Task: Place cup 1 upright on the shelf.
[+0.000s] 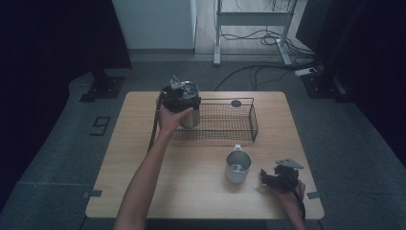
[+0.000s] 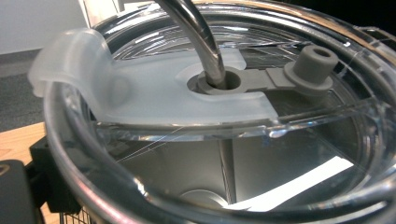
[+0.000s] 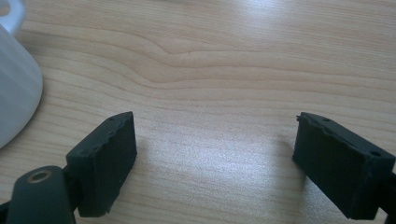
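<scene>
At the near right corner of the wooden table [image 1: 143, 158], the person's right hand [image 1: 291, 191] rests on the tabletop holding the right gripper [image 1: 273, 178]. In the right gripper view its two black jaws stand wide apart with bare wood grain between them, holding nothing [image 3: 215, 158]. The white side of a metal mug [image 3: 14, 93] shows at the left edge of that view, close to the left jaw but not touching it. From above, the mug [image 1: 237, 166] stands upright just to the left of this gripper, its handle pointing to the far side.

Farther back lies a black wire basket [image 1: 253, 125], long and low, across the middle of the table. A small dark round thing [image 1: 236, 103] sits at its far rim; what it is cannot be told.

At the basket's left end the left hand [image 1: 171, 117] holds the left gripper [image 1: 178, 96] against a steel tumbler [image 1: 190, 115], which stands at or just inside that corner of the basket. In the left gripper view the tumbler's clear lid [image 2: 140, 100] is very close, with a metal straw [image 2: 198, 39] through its centre hole and a grey stopper [image 2: 312, 65] beside it. Whether the left jaws are clamped on the tumbler cannot be told.
</scene>
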`<state>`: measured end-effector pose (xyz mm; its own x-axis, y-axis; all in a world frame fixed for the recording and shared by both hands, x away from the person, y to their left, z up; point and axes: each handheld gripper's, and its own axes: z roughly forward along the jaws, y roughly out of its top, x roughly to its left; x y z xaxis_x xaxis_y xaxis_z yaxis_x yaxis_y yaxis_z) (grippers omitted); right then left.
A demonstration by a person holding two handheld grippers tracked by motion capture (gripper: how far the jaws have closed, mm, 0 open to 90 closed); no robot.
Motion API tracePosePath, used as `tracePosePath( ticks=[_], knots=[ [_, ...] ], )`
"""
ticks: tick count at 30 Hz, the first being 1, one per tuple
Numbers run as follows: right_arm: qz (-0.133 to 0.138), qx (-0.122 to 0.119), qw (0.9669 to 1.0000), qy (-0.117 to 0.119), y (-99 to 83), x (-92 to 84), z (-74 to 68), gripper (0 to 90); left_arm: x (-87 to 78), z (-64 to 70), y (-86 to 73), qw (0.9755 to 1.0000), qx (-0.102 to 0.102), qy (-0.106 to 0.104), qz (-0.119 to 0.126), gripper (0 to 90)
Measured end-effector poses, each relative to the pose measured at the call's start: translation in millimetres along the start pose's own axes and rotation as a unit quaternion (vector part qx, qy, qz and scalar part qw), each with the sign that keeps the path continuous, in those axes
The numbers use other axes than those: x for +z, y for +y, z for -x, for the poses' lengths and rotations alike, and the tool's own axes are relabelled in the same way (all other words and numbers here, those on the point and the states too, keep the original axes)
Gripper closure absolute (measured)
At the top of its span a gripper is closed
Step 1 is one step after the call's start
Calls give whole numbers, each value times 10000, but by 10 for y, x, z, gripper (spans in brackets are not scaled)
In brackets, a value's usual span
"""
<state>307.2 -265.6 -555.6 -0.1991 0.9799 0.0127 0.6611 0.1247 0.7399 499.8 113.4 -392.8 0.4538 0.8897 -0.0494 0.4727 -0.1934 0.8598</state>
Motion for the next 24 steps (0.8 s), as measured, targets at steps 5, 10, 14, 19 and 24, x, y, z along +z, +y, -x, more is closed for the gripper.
tracePosePath(
  ticks=[5, 10, 14, 19, 24],
  knots=[
    [1, 1, 10000, -1, 0, 0, 0, 129, 47, -10, -24, 10000, -9, 23, -51, 42],
    [2, 0, 10000, -2, 0, 0, 0, 130, 99, -11, -60, 10000, -17, 53, -78, 42],
    [2, 3, 10000, -3, 0, 0, 0, 129, 152, -13, -100, 9999, -56, 81, -118, 42],
    [1, -3, 10000, -3, 0, 0, 1, 129, 210, -34, -143, 9997, -116, 102, -203, 42],
    [2, -5, 10000, -3, 0, 0, 1, 129, 251, -39, -178, 9995, -105, 136, -254, 42]
  ],
)
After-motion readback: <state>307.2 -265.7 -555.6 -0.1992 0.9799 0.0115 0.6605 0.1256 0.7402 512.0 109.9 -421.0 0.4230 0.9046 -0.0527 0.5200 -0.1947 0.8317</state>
